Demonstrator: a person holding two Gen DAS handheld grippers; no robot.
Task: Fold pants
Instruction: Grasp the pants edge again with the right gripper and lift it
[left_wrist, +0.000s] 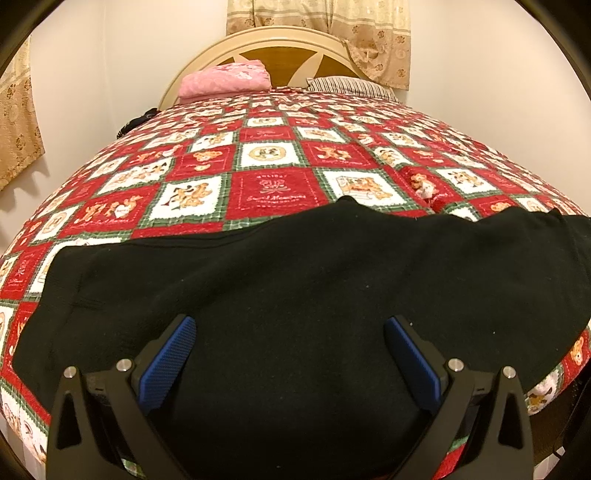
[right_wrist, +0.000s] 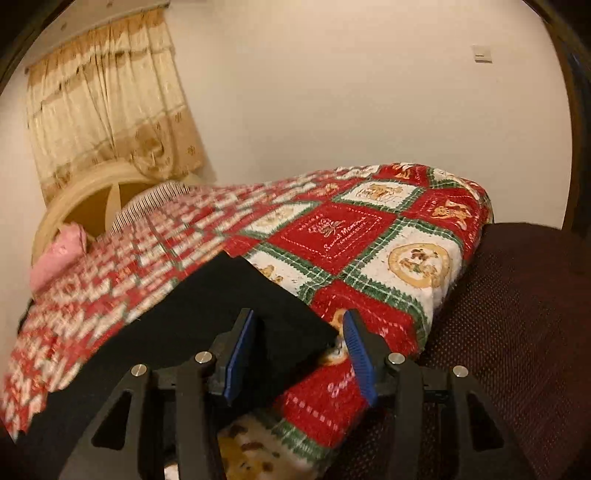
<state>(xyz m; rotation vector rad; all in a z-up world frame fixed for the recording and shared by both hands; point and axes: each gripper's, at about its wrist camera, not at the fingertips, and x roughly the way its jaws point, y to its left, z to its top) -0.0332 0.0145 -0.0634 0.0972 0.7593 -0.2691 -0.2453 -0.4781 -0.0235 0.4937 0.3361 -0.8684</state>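
Observation:
Black pants (left_wrist: 295, 280) lie spread across the near edge of the bed, on a red, white and green patchwork quilt (left_wrist: 273, 162). My left gripper (left_wrist: 290, 326) is open, its blue pads wide apart just above the middle of the black cloth, holding nothing. In the right wrist view one end of the pants (right_wrist: 207, 310) lies on the quilt (right_wrist: 351, 251) near the bed's corner. My right gripper (right_wrist: 299, 321) is open, and a corner of the black cloth sits between its blue pads without being pinched.
A pink folded blanket (left_wrist: 225, 79) and a striped pillow (left_wrist: 351, 86) lie at the cream headboard (left_wrist: 284, 40). Beige curtains (right_wrist: 107, 118) hang behind. A dark dotted chair seat (right_wrist: 517, 332) stands right beside the bed's corner. White walls are close on both sides.

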